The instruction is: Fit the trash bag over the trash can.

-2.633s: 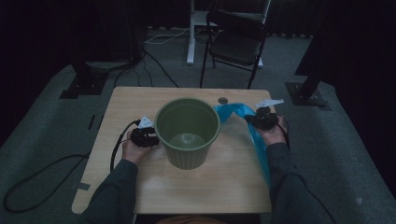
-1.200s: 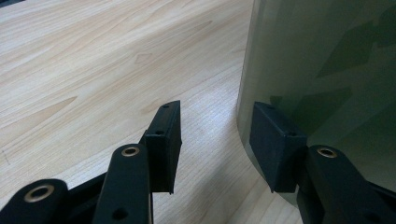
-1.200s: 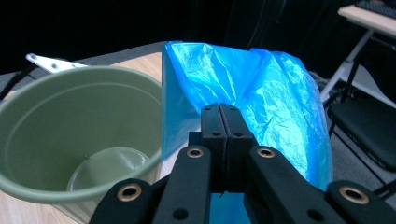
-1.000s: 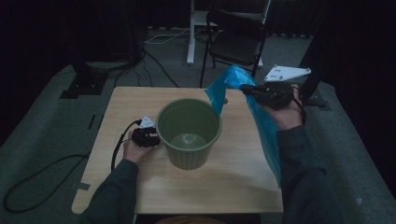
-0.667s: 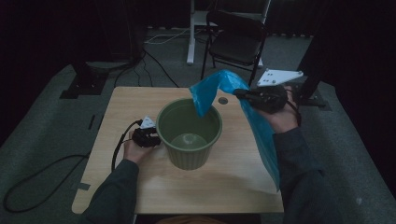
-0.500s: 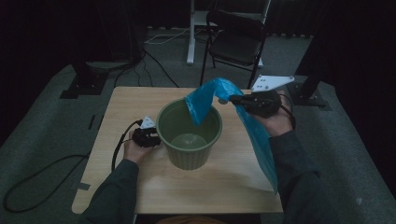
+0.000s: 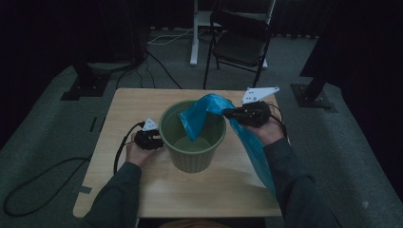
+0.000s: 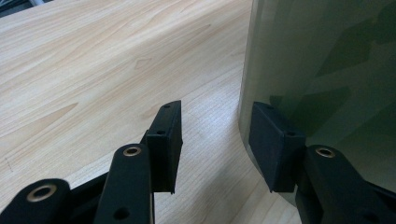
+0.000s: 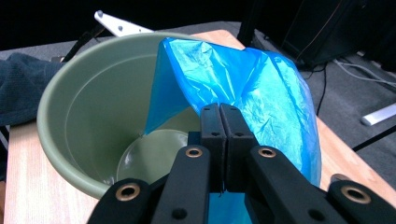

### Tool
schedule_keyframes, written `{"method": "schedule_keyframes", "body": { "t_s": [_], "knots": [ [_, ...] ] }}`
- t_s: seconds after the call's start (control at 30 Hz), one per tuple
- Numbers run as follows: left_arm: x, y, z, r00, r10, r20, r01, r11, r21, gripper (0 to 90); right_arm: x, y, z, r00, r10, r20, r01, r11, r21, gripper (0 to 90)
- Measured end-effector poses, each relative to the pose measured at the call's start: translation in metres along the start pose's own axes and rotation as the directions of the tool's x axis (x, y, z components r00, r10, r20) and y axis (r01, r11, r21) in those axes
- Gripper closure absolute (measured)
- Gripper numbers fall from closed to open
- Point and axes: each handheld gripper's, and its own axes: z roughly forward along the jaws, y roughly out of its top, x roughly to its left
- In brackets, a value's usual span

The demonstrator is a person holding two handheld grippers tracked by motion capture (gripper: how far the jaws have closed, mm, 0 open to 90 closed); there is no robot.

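Blue bag poised over green bin mouth, right side feeding, left side bracing.

High view: round green plastic bin (image 7: 192, 142) mid-bench on pale wooden bench (image 7: 142, 102); thin blue plastic bag (image 7: 202, 114) pinched shut in right gripper (image 7: 227, 113) just right of the far rim, one corner drooping inside the mouth, long tail trailing right and near along the sleeve. Left gripper (image 7: 157, 140) at the bin's left wall. Left gripper view: left gripper (image 8: 215, 140) parted, gripping nothing, one jaw against the bin wall (image 8: 327, 60), the other over bare bench (image 8: 93, 60). Right gripper view: right gripper (image 9: 219, 114) clamped on bag (image 9: 243, 79), bin opening (image 9: 98, 112) ahead and below. No readable writing or labels anywhere.
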Motion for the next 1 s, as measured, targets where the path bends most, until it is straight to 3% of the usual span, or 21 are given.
{"method": "schedule_keyframes", "body": {
  "t_s": [0.23, 0.63, 1.0],
  "knots": [
    [0.000, 0.001, -0.001, 1.0000, 0.004, -0.008, -0.004, 1.0000, -0.008, 53.9, 0.003, -0.003, 0.022, 0.9993, -0.008, -0.037, 0.009, 0.999, 0.035, 88.9],
    [0.000, 0.000, -0.001, 1.0000, 0.003, -0.007, -0.003, 1.0000, -0.009, 53.9, 0.003, -0.013, 0.045, 0.9967, 0.013, -0.080, -0.007, 0.997, 0.076, 88.7],
    [0.000, 0.000, -0.001, 1.0000, 0.004, -0.007, -0.004, 1.0000, -0.008, 53.9, 0.010, -0.018, 0.064, 0.9929, 0.008, -0.119, 0.009, 0.991, 0.137, 88.6]
  ]
}}
